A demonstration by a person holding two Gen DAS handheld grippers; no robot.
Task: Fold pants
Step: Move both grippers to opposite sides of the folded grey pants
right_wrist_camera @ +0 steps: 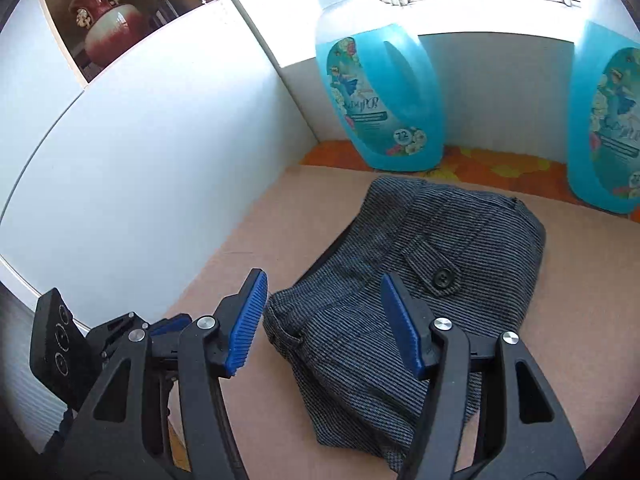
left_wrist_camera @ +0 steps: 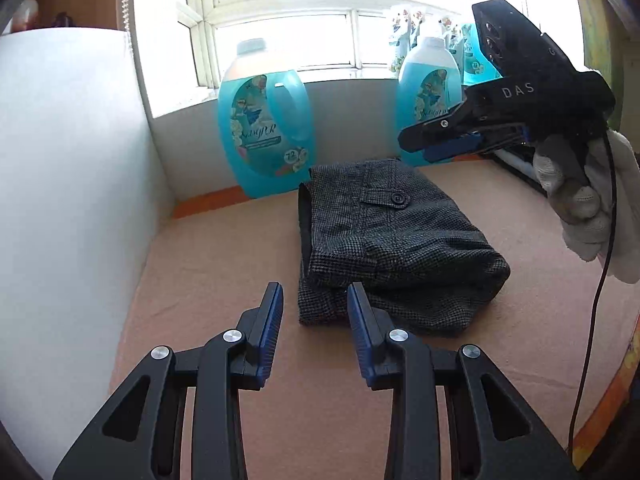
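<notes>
Lying folded into a thick woven houndstooth bundle, grey pants (left_wrist_camera: 396, 240) just ahead of the left gripper (left_wrist_camera: 315, 308), ribbed blue pads spread wide, empty, right gripper (right_wrist_camera: 323, 308) likewise wide above the buttoned pocket flap (right_wrist_camera: 434, 270)

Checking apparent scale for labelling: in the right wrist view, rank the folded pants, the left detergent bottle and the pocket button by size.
1. Folded pants, partly hidden by the fingers.
2. Left detergent bottle, farther back.
3. Pocket button, by far the smallest.

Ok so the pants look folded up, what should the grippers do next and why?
Probably just back both away. The pants already lie as a compact folded bundle on the table, and the left gripper and right gripper are open, holding nothing.
</notes>
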